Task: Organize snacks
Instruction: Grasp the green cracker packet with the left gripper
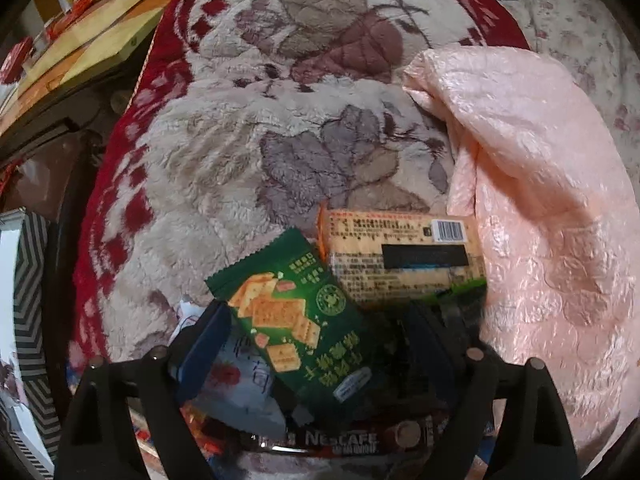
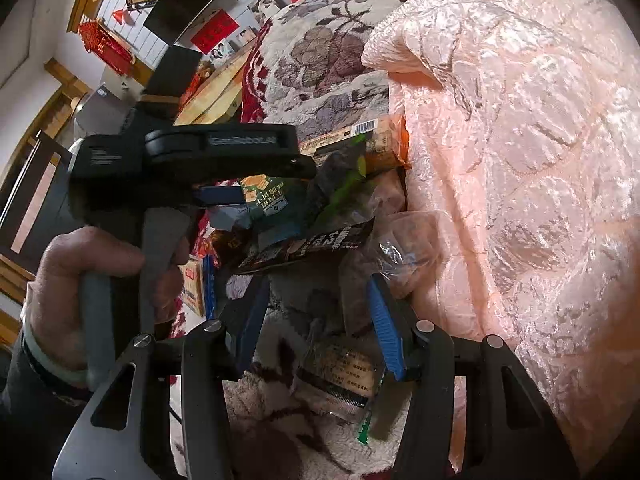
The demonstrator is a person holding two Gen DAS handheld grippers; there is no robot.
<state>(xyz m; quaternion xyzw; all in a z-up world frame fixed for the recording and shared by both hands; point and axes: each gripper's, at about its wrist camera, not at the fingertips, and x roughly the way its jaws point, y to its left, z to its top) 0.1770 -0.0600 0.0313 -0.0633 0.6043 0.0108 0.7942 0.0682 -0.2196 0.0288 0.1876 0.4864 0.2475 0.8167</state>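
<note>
Two hand-held grippers gaping: left (image 1: 316, 344) around green cracker packet (image 1: 304, 320).

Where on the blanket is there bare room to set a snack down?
Free: the floral blanket beyond the green cracker pack, between its red border and the pink quilt. Crowded: the snack pile by the left gripper, including the Nescafe sachet and barcoded biscuit pack.

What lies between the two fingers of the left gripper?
In the left wrist view, a green cracker packet lies between the left gripper's fingers.
</note>
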